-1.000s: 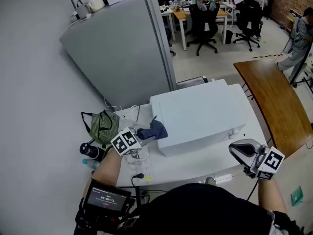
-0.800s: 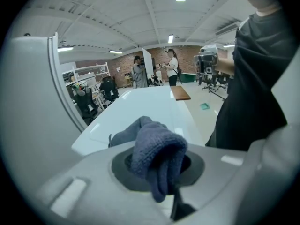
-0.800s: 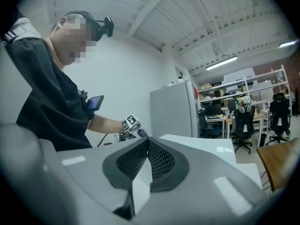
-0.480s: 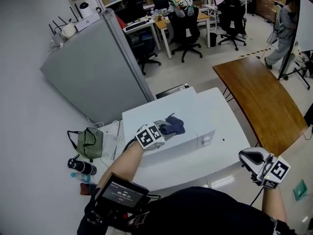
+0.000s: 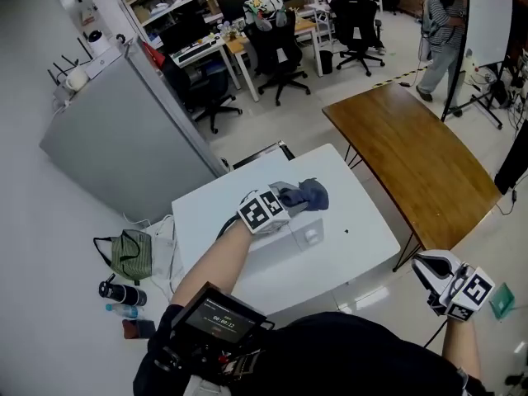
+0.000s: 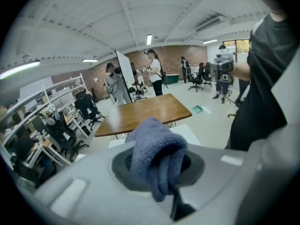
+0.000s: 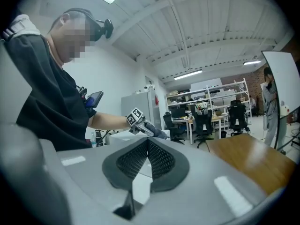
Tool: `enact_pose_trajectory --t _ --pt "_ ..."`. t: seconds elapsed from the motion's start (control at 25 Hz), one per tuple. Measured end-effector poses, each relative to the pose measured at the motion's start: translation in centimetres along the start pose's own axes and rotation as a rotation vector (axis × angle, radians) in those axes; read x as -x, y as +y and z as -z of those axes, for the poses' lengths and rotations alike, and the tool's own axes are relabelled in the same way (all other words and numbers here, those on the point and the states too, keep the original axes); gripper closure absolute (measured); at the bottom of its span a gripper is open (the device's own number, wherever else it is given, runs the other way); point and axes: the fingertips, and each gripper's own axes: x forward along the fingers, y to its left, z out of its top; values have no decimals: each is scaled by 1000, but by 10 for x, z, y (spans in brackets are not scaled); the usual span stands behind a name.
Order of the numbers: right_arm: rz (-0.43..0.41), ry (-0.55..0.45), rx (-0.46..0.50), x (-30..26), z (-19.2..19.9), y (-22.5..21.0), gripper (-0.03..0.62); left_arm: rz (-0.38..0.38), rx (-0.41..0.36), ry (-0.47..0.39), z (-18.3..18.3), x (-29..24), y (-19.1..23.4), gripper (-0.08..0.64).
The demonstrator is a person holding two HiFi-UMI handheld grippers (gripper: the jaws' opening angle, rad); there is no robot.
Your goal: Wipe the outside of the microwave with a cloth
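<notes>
left hand-held gripper point(image 5: 285, 200): pinching a blue-grey cloth point(image 5: 307, 194). in the left gripper view the cloth is bunched between the jaws, folded over them and hanging down in front.
cloth: held at the top of the white microwave point(image 5: 280, 176), toward the right side of that top. its loose end spills past the jaws to the right. whether it presses on the surface cannot be told.
microwave: a white box on the white counter point(image 5: 330, 280), its top turned to the head view, with a grey shaded face below the left forearm point(image 5: 216, 258).
left forearm: bare, reaching from the counter's near edge across the microwave.
right hand-held gripper point(image 5: 422, 266): jaws pressed together, the black meshed pads meeting in a point in the right gripper view. it is held in the air off the counter's near right corner, well apart from the microwave and the cloth.
wooden table point(image 5: 412, 155): brown top, beyond the counter's right edge and apart from it.
grey cabinet point(image 5: 124, 143): tall, off the counter's far left corner, with small white things on top.
floor by the counter's left edge: a green bag point(image 5: 125, 256) and, nearer the person, a dark bottle point(image 5: 120, 292).
background: office chairs point(image 5: 276, 35) at desks, and a person in a striped top point(image 5: 441, 15) standing beside a white board point(image 5: 487, 11).
chest: a small device with a lit screen point(image 5: 216, 324).
</notes>
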Motion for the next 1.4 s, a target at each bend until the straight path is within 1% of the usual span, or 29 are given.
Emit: enact_pose_trajectory --t 0.08,0.16,0.2,0.28,0.4,0.48,0.52,0.6,0.64,0.72,0.8,0.88,1.0,1.12,1.24,1.32,1.4 --pt "-50 -2 19 -23 -5 17 586 -19 1 -40 6 42 -8 503" --pt "-120 -3 44 -58 -9 45 586 -46 -8 -61 32 95 -20 503" --pt "-159 -4 55 -79 -11 62 586 -56 -10 -63 54 124 -28 503" --pt "-239 -5 74 -123 -14 101 586 -80 0 -51 109 183 -47 503" --pt "-345 5 93 -178 -15 156 586 -139 69 7 200 255 -72 503" --pt "-397 8 92 -205 -16 185 586 -171 124 39 247 282 -85 503" --pt "-418 12 91 -214 -17 196 586 -177 143 50 264 289 -90 503" --pt "-442 24 96 -224 -18 212 586 -173 156 64 282 289 -101 503" --pt "-445 27 99 -226 -20 216 586 -166 155 63 284 286 -104 503" --pt "-436 24 103 -224 -24 214 586 -155 145 41 275 276 -106 503" --pt "-412 30 106 -214 -23 202 586 -133 124 24 256 260 -104 503" --pt "-387 32 92 -197 -22 182 586 -92 97 29 232 231 -103 503" --pt "-330 1 67 -161 -23 137 586 -39 68 28 183 171 -91 503" --pt "-241 0 61 -108 -19 80 586 10 38 22 122 101 -73 503" --pt "-113 27 51 -47 -7 21 586 54 13 3 62 30 -54 503" --pt "-44 25 37 -12 -4 -4 586 81 -1 -17 26 -12 -47 503" --pt "6 15 26 16 -3 -21 586 104 -20 -21 -4 -45 -45 503"
